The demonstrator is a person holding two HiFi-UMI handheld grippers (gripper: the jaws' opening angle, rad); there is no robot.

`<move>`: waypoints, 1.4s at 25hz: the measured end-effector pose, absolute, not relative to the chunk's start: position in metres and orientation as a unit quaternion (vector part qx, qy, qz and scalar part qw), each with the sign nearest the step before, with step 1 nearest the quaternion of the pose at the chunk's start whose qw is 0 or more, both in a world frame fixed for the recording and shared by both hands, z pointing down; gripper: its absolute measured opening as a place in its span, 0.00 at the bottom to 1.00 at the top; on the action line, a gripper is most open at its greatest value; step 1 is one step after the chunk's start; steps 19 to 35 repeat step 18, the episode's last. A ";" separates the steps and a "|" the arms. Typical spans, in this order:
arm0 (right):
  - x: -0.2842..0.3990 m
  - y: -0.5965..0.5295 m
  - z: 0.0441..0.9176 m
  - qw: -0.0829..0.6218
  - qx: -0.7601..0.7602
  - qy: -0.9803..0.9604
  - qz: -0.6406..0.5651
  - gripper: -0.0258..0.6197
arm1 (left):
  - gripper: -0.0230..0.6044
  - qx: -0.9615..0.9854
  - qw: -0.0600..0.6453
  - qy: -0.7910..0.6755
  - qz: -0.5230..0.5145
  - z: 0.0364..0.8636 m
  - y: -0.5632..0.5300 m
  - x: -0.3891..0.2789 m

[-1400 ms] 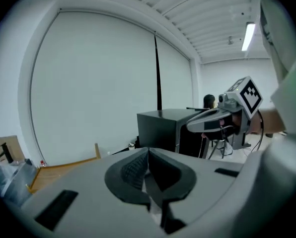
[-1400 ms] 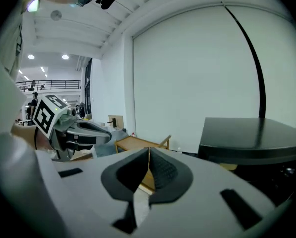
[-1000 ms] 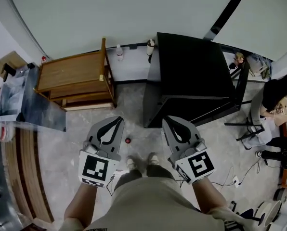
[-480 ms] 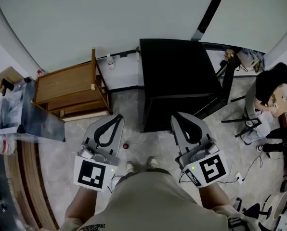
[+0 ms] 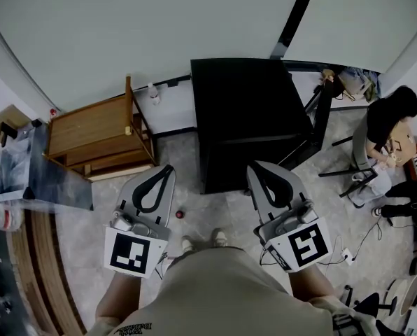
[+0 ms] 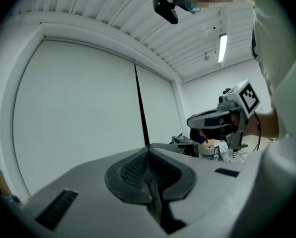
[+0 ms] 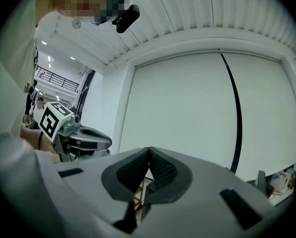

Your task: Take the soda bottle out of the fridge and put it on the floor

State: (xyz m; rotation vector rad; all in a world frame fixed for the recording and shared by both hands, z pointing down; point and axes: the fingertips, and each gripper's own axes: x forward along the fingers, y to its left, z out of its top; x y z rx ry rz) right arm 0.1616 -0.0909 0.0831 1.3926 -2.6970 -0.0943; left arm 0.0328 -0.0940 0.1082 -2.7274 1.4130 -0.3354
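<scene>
The person stands facing a black fridge (image 5: pixel 250 114) whose door is closed; the soda bottle is not visible in any view. Both grippers are held out side by side above the grey floor (image 5: pixel 215 212), short of the fridge and touching nothing. The left gripper (image 5: pixel 168 168) has its jaws pressed together with nothing between them; the right gripper (image 5: pixel 252 166) is likewise closed tip to tip and empty. A wooden trolley (image 5: pixel 93 128) stands to the left of the fridge. A small pale bottle (image 5: pixel 153 94) sits by the wall between the two. A small red object (image 5: pixel 180 215) lies on the floor just ahead of the person's shoes (image 5: pixel 200 241). A second person (image 5: pixel 385 128) sits at the right, well apart.
</scene>
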 end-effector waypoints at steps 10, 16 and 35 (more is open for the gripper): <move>0.175 -0.093 0.090 0.062 0.450 -0.890 -0.036 0.04 | 0.05 -0.879 0.026 0.462 -0.112 0.109 -0.095 0.043; 0.182 -0.095 0.091 0.061 0.448 -0.891 -0.034 0.04 | 0.05 -0.879 0.027 0.461 -0.115 0.108 -0.097 0.051; 0.184 -0.095 0.091 0.061 0.448 -0.892 -0.034 0.04 | 0.05 -0.880 0.028 0.460 -0.116 0.108 -0.098 0.054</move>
